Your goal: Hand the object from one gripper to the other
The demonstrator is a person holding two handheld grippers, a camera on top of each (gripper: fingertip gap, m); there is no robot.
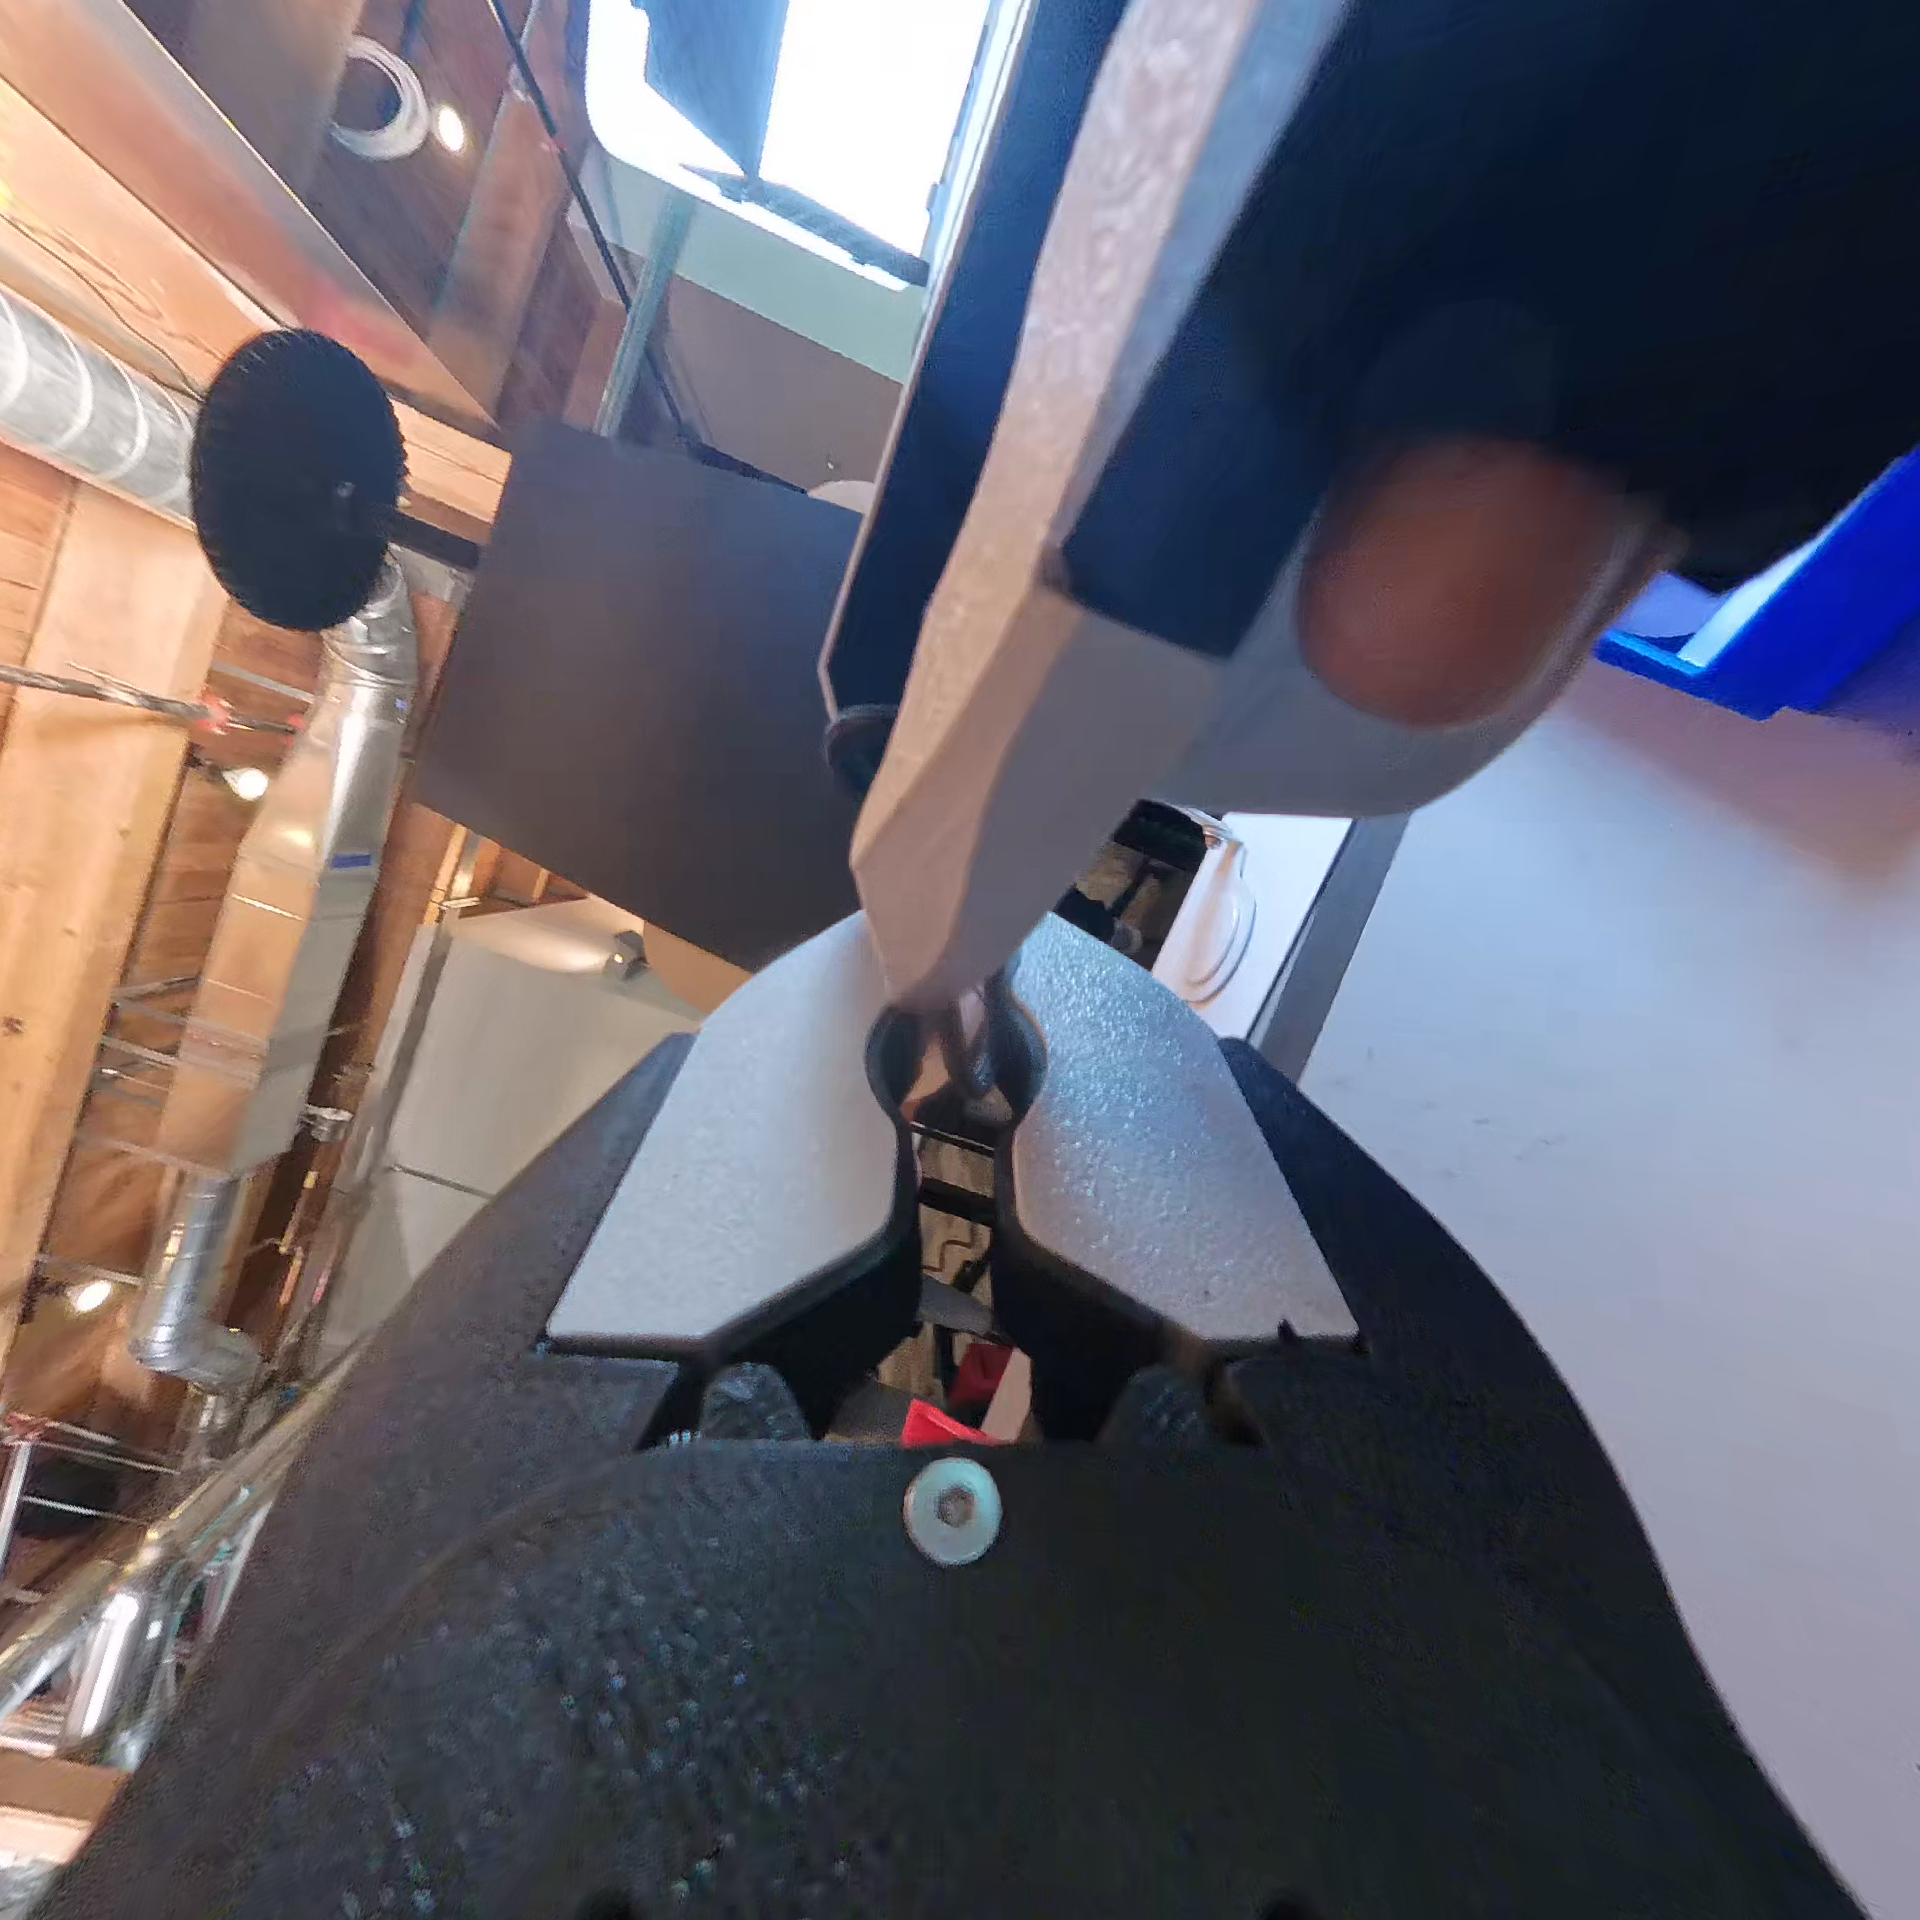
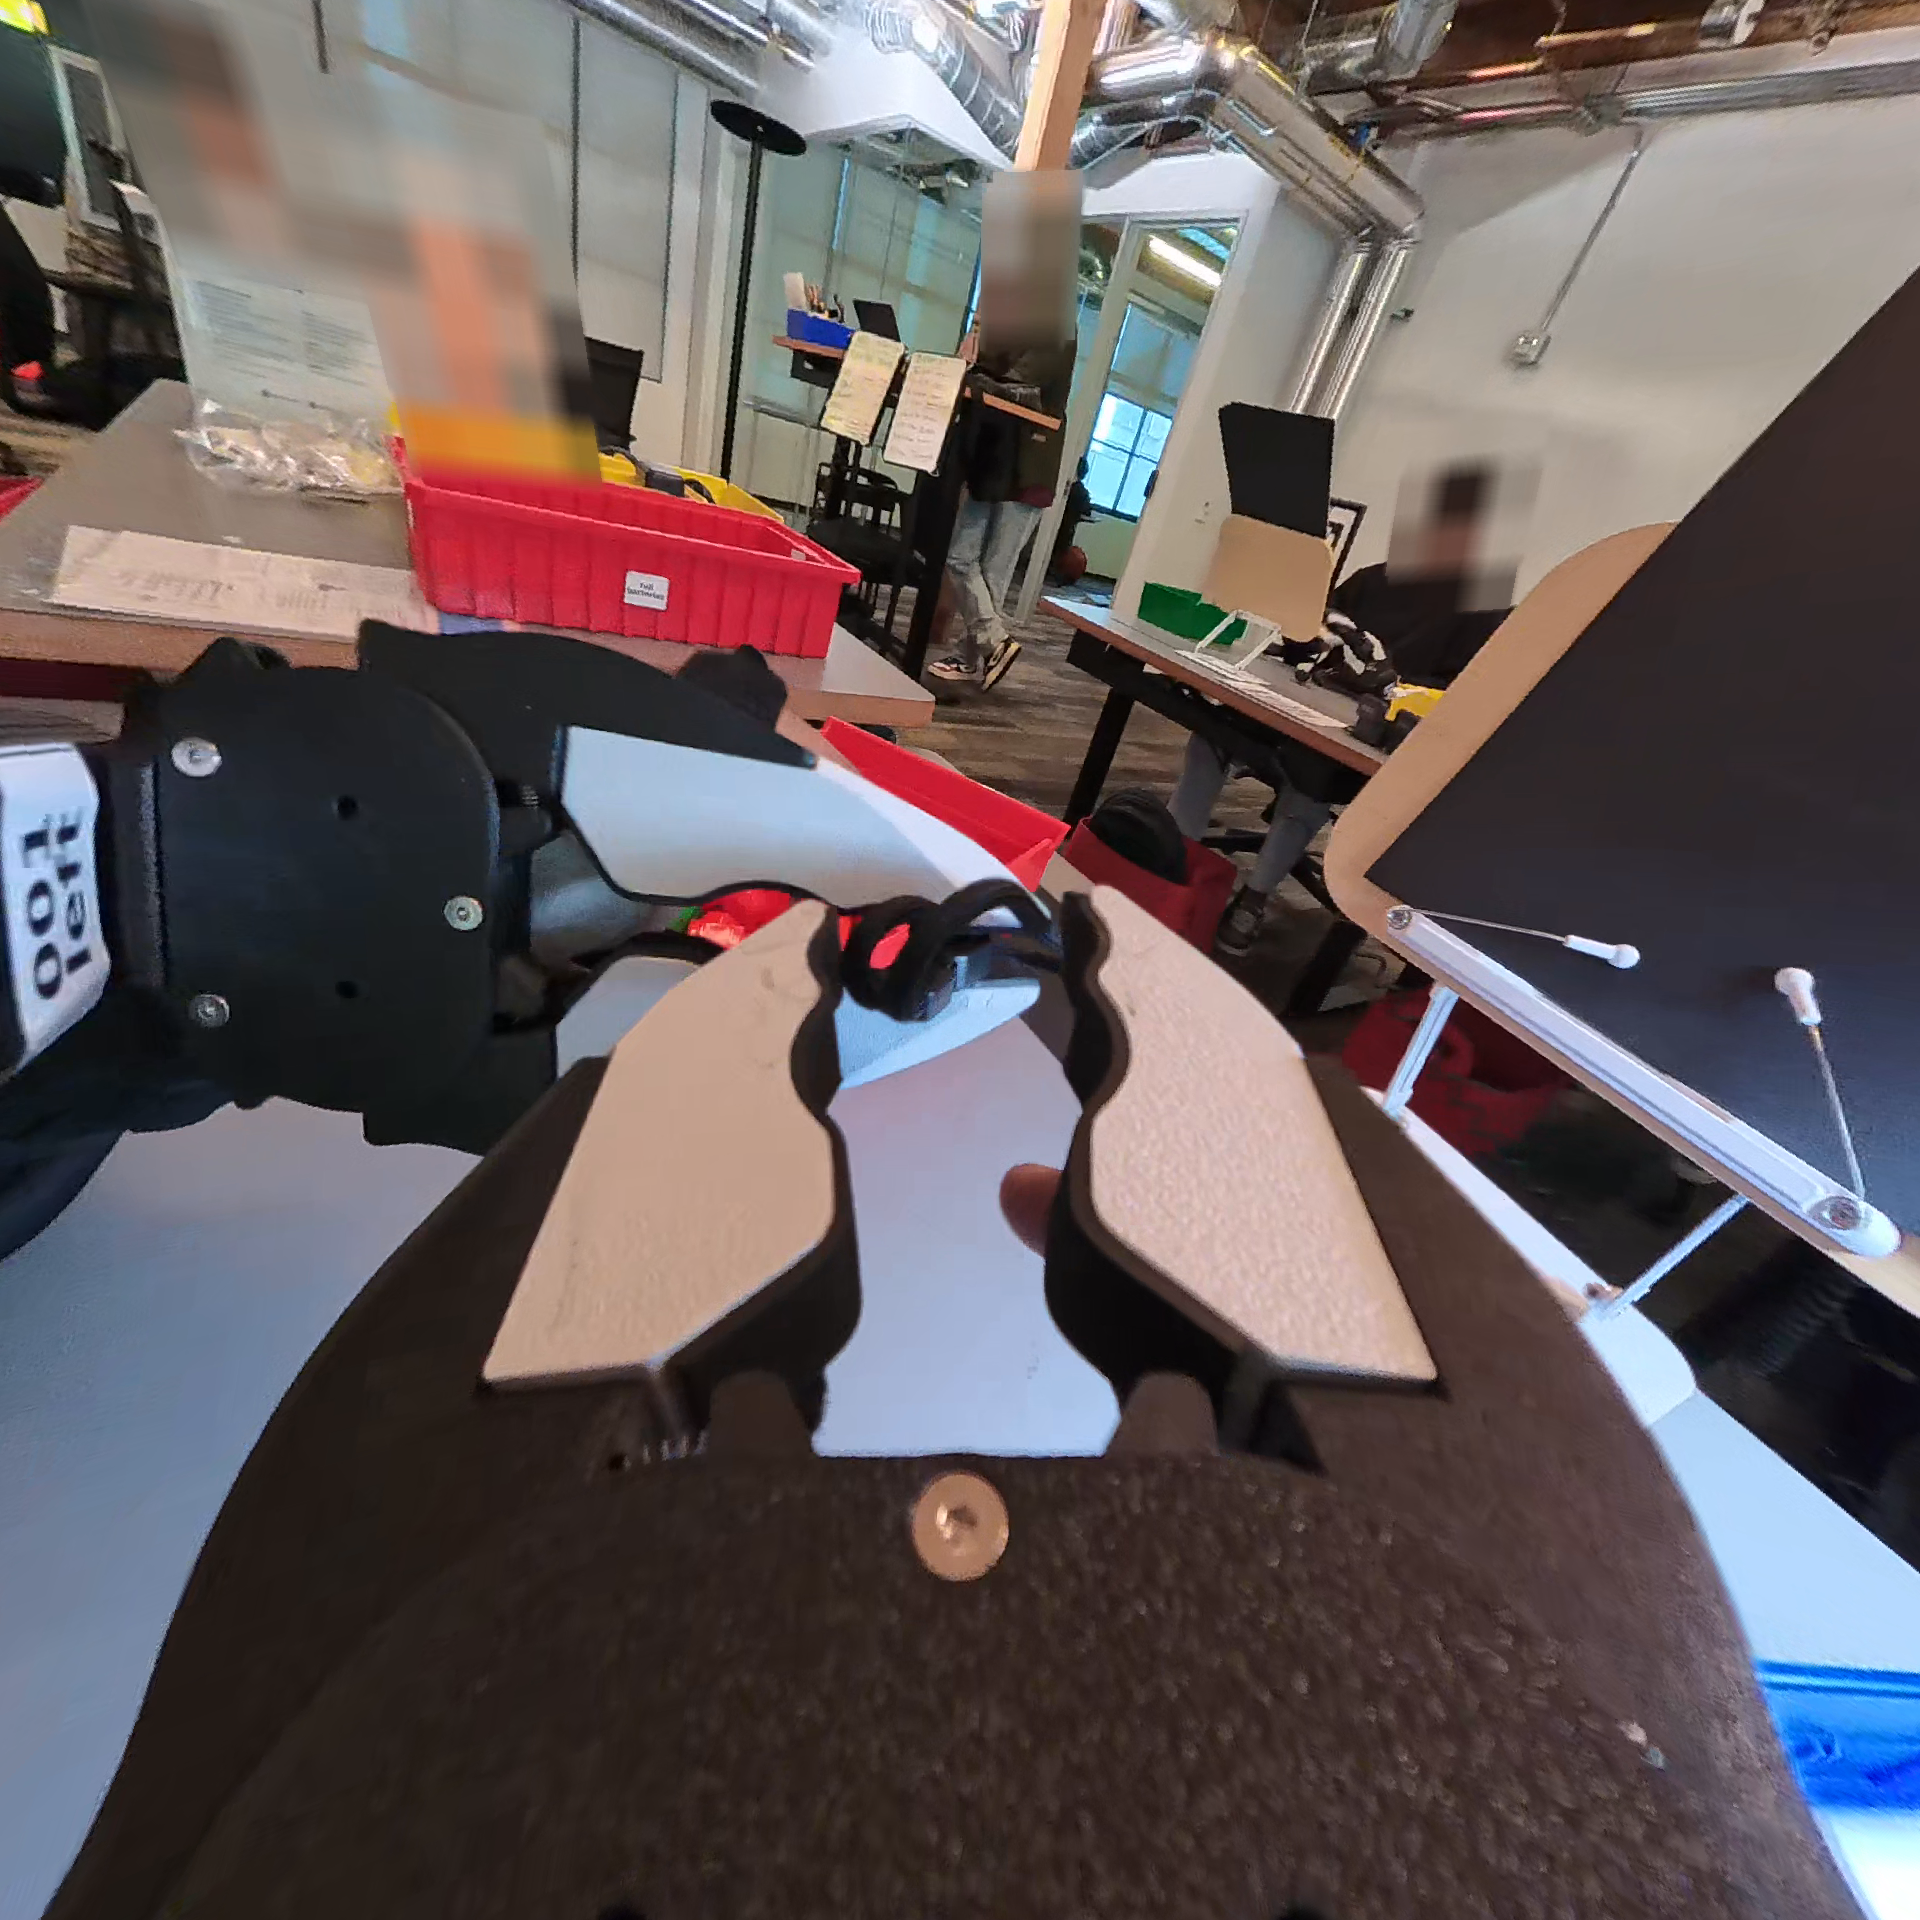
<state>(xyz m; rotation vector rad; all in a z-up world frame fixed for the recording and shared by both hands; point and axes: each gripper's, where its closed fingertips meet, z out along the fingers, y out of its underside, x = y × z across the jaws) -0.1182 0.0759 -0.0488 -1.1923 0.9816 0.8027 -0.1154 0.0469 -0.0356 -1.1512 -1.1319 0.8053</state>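
The object is a small bundle of black looped cord (image 1: 961, 1060). My left gripper (image 1: 951, 1013) is shut on it at the fingertips. In the right wrist view the cord (image 2: 914, 961) sits between the two tips of my right gripper (image 2: 956, 935), whose jaws stand apart on either side of it. The left gripper (image 2: 977, 1003) reaches in from the left there, and its white finger holds the cord up above the table. In the left wrist view one right gripper finger (image 1: 997, 644) comes down from above onto the cord, with a thumb (image 1: 1455, 582) behind it.
A white table (image 1: 1610, 1039) lies below, with a blue bin (image 1: 1766, 623) on it. A black board on a white stand (image 2: 1662, 727) is close on the right. A red bin (image 2: 623, 561) sits on the desk behind. People stand and sit farther back. Less than 4 cm separates the two grippers' tips.
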